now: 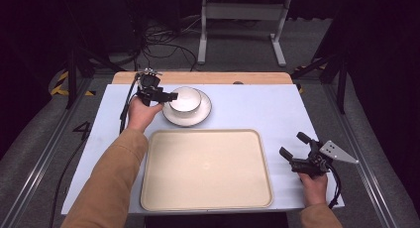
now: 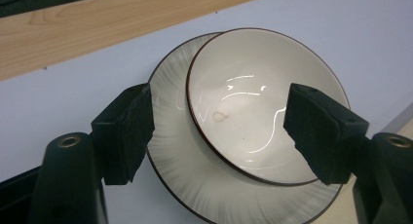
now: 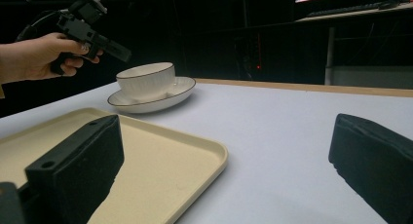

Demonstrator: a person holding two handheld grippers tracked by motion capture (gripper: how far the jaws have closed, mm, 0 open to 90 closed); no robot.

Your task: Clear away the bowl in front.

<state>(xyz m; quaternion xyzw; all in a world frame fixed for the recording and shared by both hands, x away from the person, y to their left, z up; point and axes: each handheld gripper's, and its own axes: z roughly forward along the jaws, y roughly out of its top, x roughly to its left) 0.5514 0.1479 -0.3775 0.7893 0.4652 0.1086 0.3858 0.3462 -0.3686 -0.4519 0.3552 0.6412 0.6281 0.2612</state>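
White bowl [image 2: 253, 107] sits on its saucer [image 2: 175, 151], just beneath the left gripper's [image 2: 219, 131] parted, empty jaws.

Bright overhead light falls on the pale table [image 1: 247, 109] while the room behind it lies in darkness. Glare streaks the bowl [image 2: 253, 102]; nearby jaws look soft.

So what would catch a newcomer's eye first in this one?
Probably the white bowl sitting on a saucer at the far side of the table, with the left gripper poised over its rim, jaws apart and not touching it. Next, the big cream tray lying bare in front of the person, and the right gripper resting open beside it.
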